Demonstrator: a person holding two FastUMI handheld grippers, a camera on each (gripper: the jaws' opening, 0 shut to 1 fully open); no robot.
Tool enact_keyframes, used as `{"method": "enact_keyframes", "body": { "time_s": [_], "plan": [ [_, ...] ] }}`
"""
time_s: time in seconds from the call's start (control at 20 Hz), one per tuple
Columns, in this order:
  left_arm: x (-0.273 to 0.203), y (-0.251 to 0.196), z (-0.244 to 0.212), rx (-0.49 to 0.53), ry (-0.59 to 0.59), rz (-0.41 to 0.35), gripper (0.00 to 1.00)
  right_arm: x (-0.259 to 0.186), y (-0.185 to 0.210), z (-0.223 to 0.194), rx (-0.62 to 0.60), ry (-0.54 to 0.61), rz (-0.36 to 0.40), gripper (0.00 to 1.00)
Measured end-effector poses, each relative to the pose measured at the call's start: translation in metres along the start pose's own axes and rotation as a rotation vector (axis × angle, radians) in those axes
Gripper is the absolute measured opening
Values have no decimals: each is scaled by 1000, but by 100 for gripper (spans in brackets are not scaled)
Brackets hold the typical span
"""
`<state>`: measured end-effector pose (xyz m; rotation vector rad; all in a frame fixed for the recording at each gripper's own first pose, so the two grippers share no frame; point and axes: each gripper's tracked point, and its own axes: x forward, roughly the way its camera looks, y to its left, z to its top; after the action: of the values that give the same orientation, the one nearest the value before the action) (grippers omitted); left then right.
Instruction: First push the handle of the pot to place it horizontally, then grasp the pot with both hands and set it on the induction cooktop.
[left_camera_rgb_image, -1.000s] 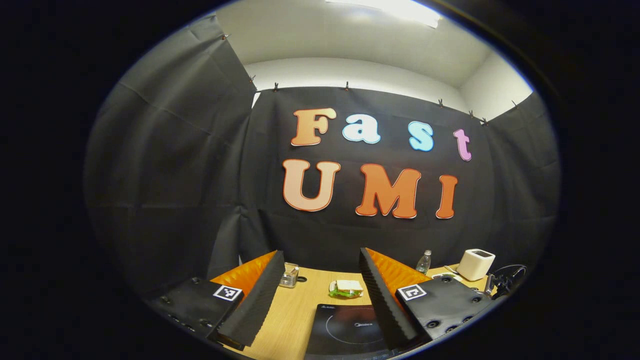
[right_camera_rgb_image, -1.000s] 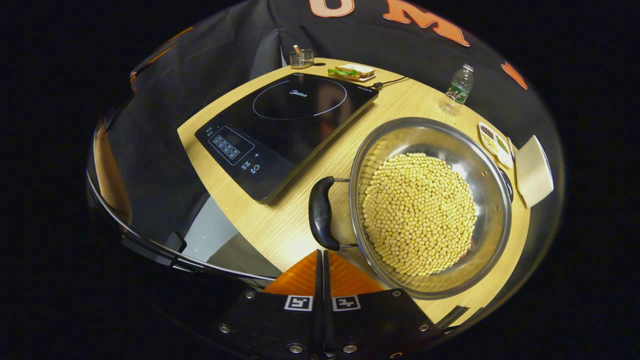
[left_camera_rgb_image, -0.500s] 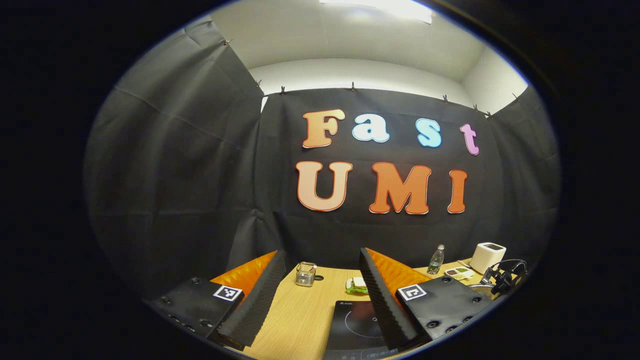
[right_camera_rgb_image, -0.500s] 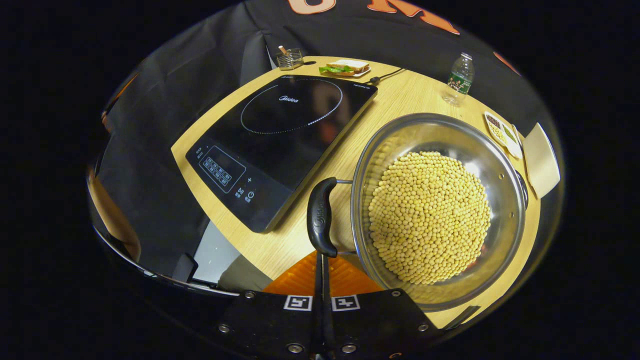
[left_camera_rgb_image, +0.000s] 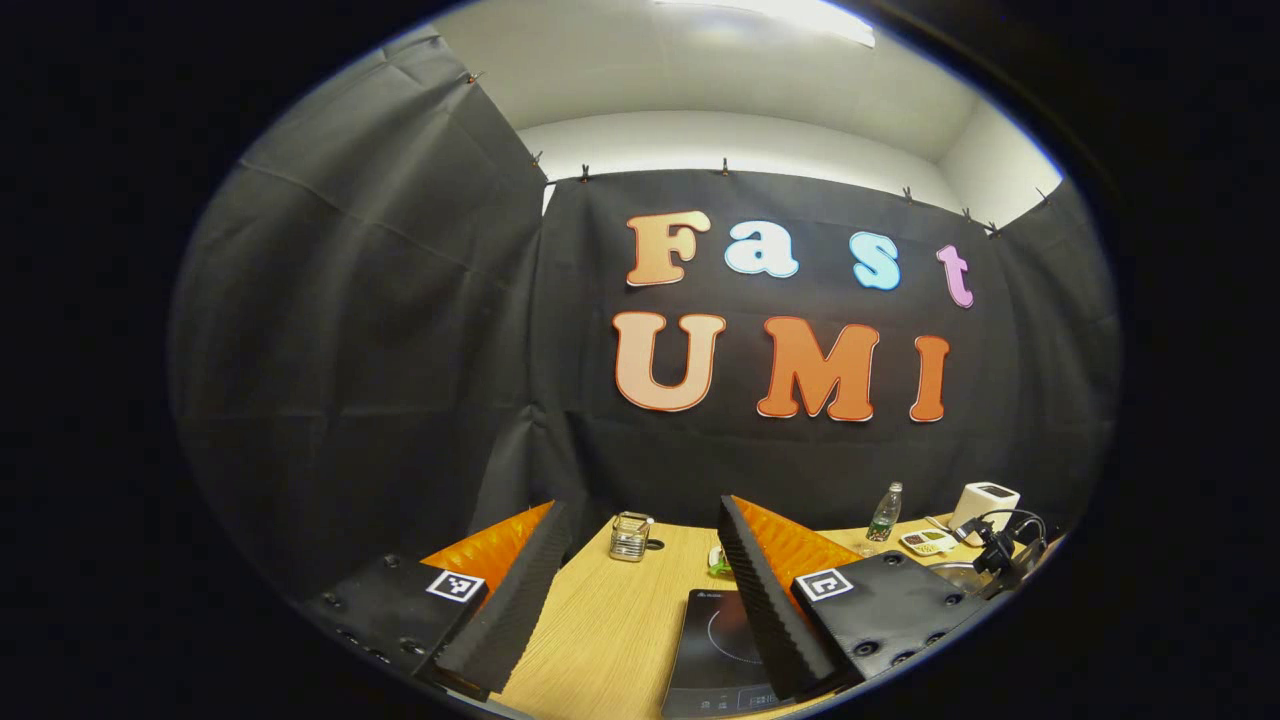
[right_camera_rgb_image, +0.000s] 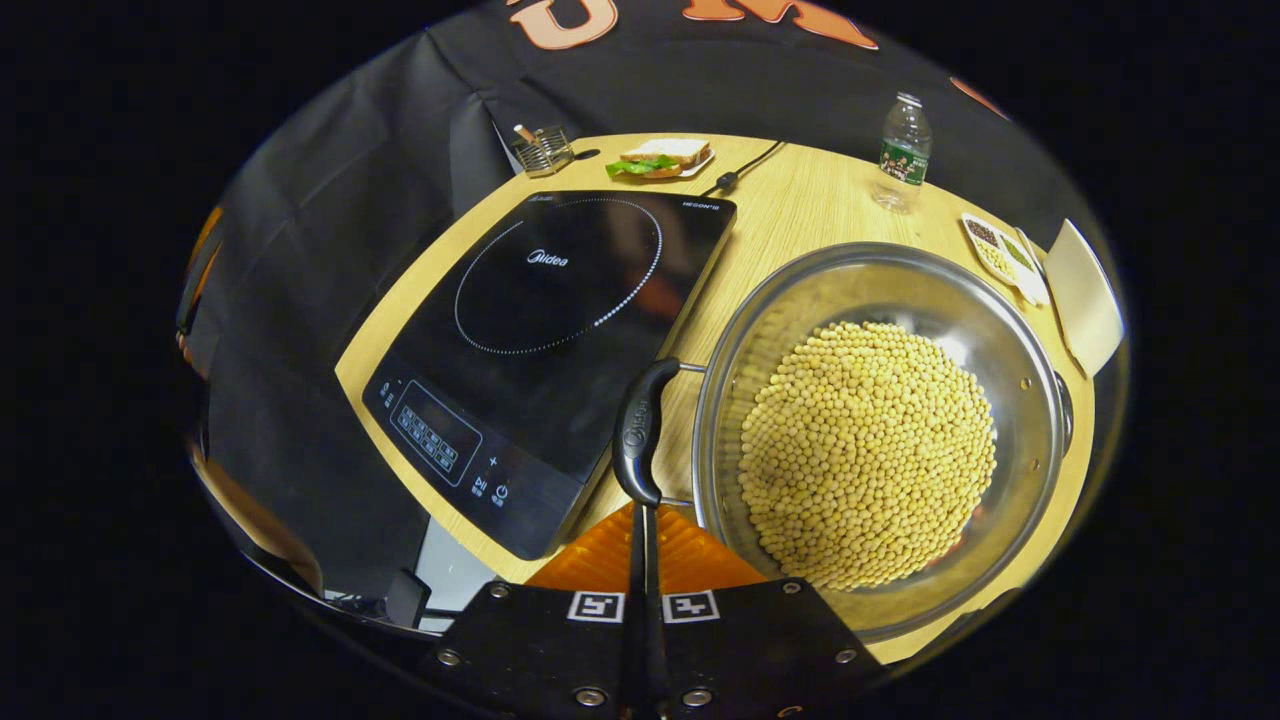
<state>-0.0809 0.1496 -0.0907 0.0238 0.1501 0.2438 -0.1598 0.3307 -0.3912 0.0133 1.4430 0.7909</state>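
I am holding the right gripper clenched with nothing between its fingers, the two pressed flat together into one narrow blade, and I am looking out along that blade in the right gripper view: its tip is sitting right at the near end of the pot's handle (touching or just short of it, I cannot tell which). The handle's long axis is running almost straight away from me, in line with the closed fingers, and the pot itself, full of pale round beans, is lying to the right of that line on the table. The induction cooktop is lying on the other side, just left of the handle, with its near corner close beside it. So the relation I am working from is this: tool tip at the handle's near end, pot body right, cooktop left; a sideways shove at that end is, in my judgement, what would swing the pot round. The right gripper is clearly the nearer one. My left gripper is hanging released, fingers spread wide and empty, aimed level toward the booth wall, with a sliver of the cooktop showing between its fingers and the pot's far handle and rim just peeking at the right edge of the left gripper view.
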Motion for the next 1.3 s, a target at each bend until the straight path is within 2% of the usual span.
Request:
{"method": "enact_keyframes", "body": {
  "time_s": [0.4, 0.65, 0.9, 1.1, 1.3],
  "plan": [
    [-8, 15, -10, -8, 20, 25, 98, 14, -7, 31, 76, -56, -19, 0],
    [-12, 10, -13, -14, 33, 17, 98, 22, -15, 50, 81, -85, -43, 0],
    [-10, -3, -19, -15, 54, -6, 98, 30, -17, 67, 117, -120, -31, 0],
    [-7, -21, -29, -28, 98, -47, 98, 18, -20, 70, 111, -151, -22, 0],
    [1, -58, -44, -45, 164, -116, 98, -23, -24, 75, 142, -233, 35, 1]
  ]
}}
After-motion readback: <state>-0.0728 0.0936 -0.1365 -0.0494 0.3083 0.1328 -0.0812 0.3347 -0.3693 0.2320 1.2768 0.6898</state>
